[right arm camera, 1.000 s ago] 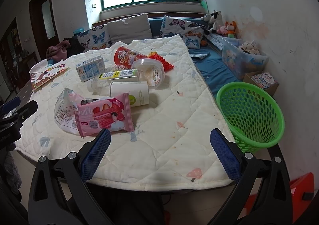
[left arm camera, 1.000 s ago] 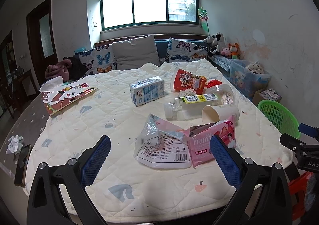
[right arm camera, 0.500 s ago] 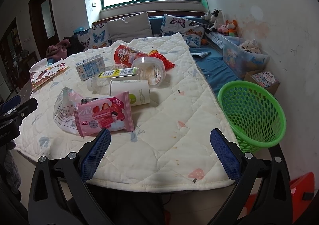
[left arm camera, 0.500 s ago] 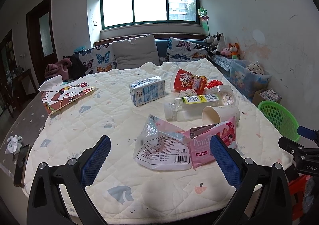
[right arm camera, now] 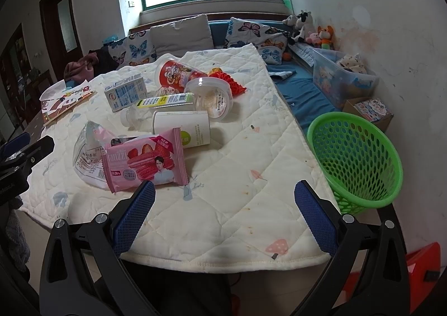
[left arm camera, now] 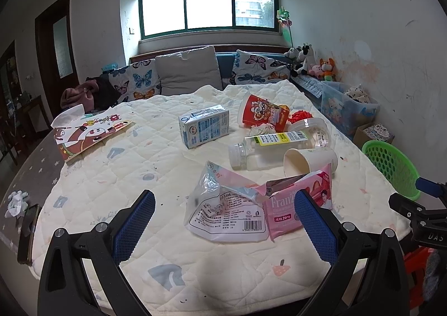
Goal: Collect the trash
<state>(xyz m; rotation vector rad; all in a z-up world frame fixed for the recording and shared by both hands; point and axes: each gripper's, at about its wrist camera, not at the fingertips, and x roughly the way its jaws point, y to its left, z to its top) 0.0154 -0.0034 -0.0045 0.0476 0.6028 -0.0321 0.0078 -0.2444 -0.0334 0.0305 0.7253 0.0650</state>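
1. The left gripper (left arm camera: 225, 221) hangs over the near edge of the quilted table cover (left arm camera: 117, 176) with its blue-padded jaws spread wide and nothing between them.
2. The right gripper (right arm camera: 225, 212) is likewise wide apart and empty, above the cover's near right corner.
3. In the left wrist view, a clear printed wrapper (left arm camera: 223, 212) lies just ahead of the gripper at 12 o'clock, its right edge overlapped by a pink snack packet (left arm camera: 296, 204) at 1 o'clock.
4. Behind the packet a white paper cup (left arm camera: 310, 160) lies on its side, touching it, its mouth towards the camera.
5. A clear plastic bottle (left arm camera: 268, 145) lies flat just beyond the cup, with a clear lidded tub (left arm camera: 313, 131) at its far end.
6. A red printed cup (left arm camera: 262, 114) is tipped over further back, and a blue-and-white carton (left arm camera: 204, 127) lies at 11 o'clock, apart from the pile.
7. A flat cartoon-printed package (left arm camera: 86, 134) rests at the cover's left edge, at 10 o'clock.
8. In the right wrist view, the green mesh basket (right arm camera: 354, 159) stands off the table at 2 o'clock, just beside the cover's right edge; it appears empty.
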